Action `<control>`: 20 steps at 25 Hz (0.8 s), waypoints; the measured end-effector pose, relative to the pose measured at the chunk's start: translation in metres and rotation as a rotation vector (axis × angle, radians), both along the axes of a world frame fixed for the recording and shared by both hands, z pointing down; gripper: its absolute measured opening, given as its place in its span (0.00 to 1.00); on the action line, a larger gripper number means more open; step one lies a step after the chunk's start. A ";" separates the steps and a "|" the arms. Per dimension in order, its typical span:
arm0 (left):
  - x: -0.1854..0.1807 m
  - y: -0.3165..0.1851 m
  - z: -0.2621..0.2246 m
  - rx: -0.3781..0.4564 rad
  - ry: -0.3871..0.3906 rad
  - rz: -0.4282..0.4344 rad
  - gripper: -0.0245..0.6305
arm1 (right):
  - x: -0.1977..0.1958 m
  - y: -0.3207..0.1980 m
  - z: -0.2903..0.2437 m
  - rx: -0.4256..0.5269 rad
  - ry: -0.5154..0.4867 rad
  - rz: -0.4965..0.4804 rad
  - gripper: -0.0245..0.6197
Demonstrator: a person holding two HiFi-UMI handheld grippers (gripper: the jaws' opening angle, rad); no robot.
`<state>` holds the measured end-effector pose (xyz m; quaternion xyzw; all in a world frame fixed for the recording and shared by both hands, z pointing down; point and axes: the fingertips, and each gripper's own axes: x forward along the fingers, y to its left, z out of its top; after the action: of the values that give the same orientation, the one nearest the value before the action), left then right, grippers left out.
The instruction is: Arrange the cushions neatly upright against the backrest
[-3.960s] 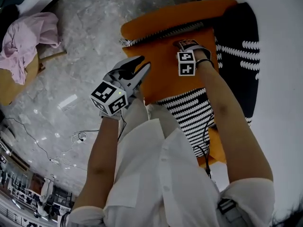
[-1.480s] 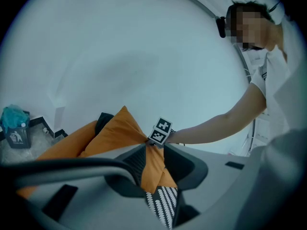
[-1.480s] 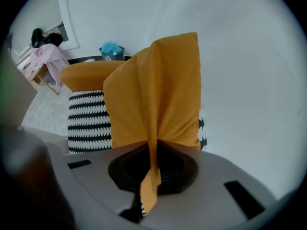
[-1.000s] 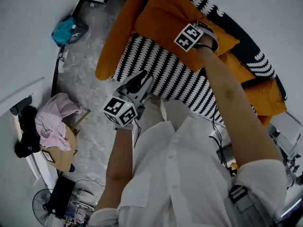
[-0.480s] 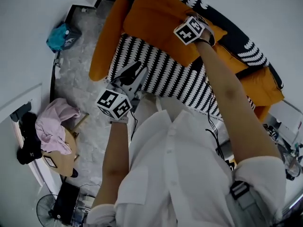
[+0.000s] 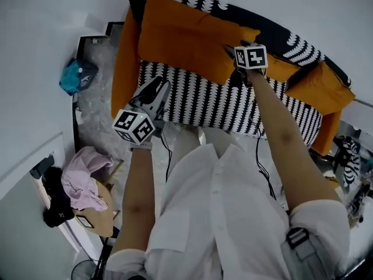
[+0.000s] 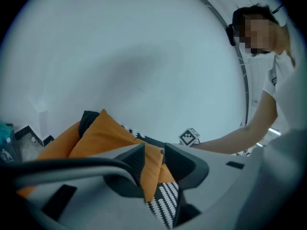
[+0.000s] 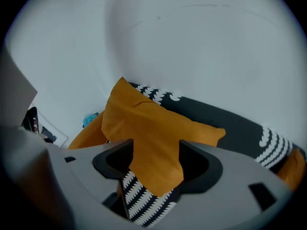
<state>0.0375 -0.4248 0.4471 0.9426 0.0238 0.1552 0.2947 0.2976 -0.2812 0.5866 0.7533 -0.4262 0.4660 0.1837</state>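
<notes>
Right gripper [image 6: 236, 54] is at the right corner of the big orange cushion [image 6: 186, 39], and its jaws are opening. In the right gripper view that corner hangs in the gap between them, with the pads off the fabric, so I call it let go. The cushion stands leaning on the sofa's black patterned backrest [image 6: 280, 34], at the end by the orange armrest [image 6: 125, 57], its lower edge on the zigzag seat [image 6: 221, 104]. 2 more orange cushions [image 6: 317, 86] lie further along the backrest. Left gripper [image 6: 158, 89] hovers over the front edge of the seat, jaws partly apart with nothing between them; I only see cushion and seat beyond the gap.
</notes>
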 end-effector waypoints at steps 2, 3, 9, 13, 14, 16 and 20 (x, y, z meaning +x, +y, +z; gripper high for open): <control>0.018 -0.018 0.013 0.046 -0.046 0.018 0.29 | 0.003 0.017 0.009 0.048 -0.068 0.075 0.53; 0.028 -0.028 0.022 0.070 -0.073 0.026 0.33 | 0.004 0.023 0.014 0.073 -0.102 0.108 0.54; 0.085 -0.117 0.081 0.201 -0.240 -0.008 0.50 | 0.028 0.038 0.039 0.161 -0.191 0.286 0.56; 0.126 -0.164 0.119 0.281 -0.346 -0.001 0.57 | 0.052 0.041 0.055 0.220 -0.213 0.387 0.58; 0.139 -0.172 0.125 0.295 -0.362 0.008 0.58 | 0.058 0.042 0.058 0.230 -0.212 0.413 0.58; 0.163 -0.182 0.138 0.325 -0.397 0.032 0.59 | 0.066 0.045 0.069 0.229 -0.211 0.449 0.59; 0.194 -0.186 0.165 0.379 -0.484 0.091 0.60 | 0.067 0.041 0.092 0.232 -0.217 0.448 0.59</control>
<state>0.2316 -0.6103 0.6119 0.9145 -0.0342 0.3897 0.1037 0.3642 -0.2402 0.6789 0.7904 -0.3168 0.5211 -0.0582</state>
